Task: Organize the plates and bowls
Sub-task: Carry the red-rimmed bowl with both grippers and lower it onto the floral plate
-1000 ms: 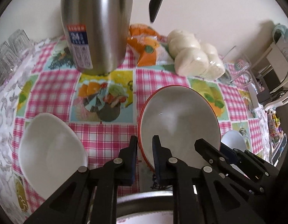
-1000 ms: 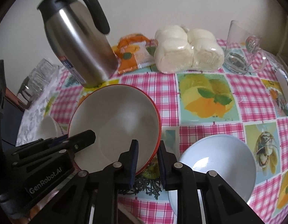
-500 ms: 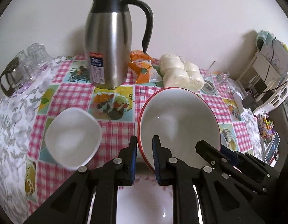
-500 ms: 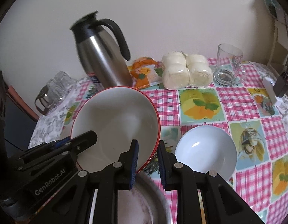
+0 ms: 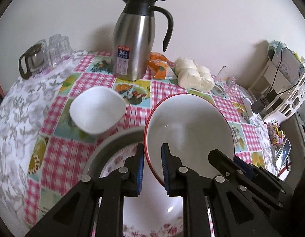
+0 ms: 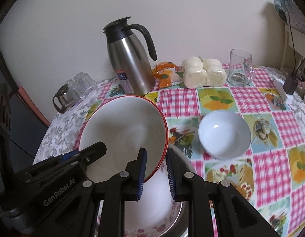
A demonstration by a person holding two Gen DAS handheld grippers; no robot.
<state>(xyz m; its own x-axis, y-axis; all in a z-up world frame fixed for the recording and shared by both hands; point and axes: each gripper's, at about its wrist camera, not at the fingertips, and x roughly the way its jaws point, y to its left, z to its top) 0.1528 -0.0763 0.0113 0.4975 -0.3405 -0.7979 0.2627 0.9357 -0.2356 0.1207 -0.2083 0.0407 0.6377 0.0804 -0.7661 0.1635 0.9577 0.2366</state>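
Left gripper [image 5: 151, 165] and right gripper [image 6: 156, 172] both angled steeply down, side by side; each pair of jaws clamped on opposite rims of one bowl [image 5: 189, 130].

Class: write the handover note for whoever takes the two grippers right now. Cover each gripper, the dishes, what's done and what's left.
Left gripper: shut on red-rimmed bowl, near-left rim.
Right gripper: shut on the same bowl, near-right rim.
The bowl hangs over the floral basin.
White bowl and pale blue bowl sit apart on the table.
Nothing looks stacked yet; all three bowls remain to be placed.
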